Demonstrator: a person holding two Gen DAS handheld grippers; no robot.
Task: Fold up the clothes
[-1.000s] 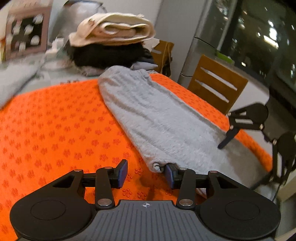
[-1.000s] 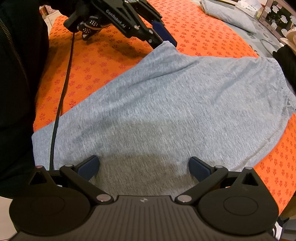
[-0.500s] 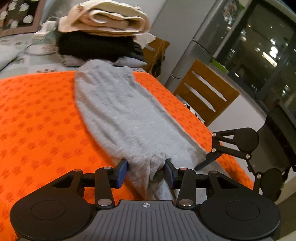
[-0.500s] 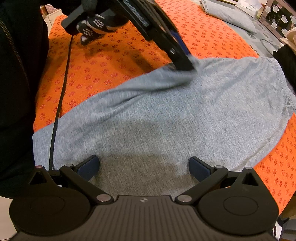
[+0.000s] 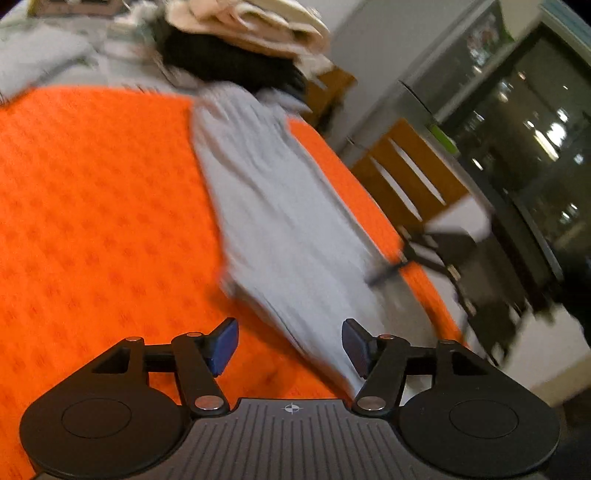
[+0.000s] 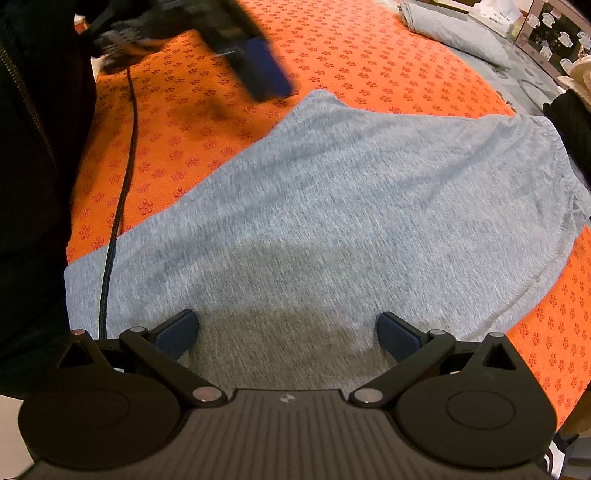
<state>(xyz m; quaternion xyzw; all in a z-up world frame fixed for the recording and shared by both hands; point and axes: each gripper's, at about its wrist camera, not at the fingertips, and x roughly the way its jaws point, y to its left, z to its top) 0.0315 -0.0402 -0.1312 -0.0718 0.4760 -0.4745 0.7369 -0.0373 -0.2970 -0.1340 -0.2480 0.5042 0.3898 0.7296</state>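
A grey garment point(image 6: 332, 203) lies spread flat on the orange flower-print mat point(image 6: 369, 55). My right gripper point(image 6: 288, 332) hovers open and wide over its near part, with nothing between the fingers. My left gripper point(image 5: 290, 347) is open and its jaws are still opening. The garment's edge point(image 5: 280, 206) runs down beside the right finger, and the pads do not press on it. In the right wrist view the left gripper point(image 6: 258, 70) is a blur off the garment's far corner. The left wrist view is motion-blurred.
A pile of folded clothes point(image 5: 240, 37) stands at the mat's far end, beside a wooden chair point(image 5: 406, 173). Another folded grey cloth point(image 6: 454, 33) lies at the back. A black cable point(image 6: 118, 203) crosses the garment's left edge beside a person's black jacket point(image 6: 29, 147).
Half a second ago the left gripper held a bunch of the grey fabric. It has since let go, widened its jaws and drawn back off the corner. The right gripper has not moved.
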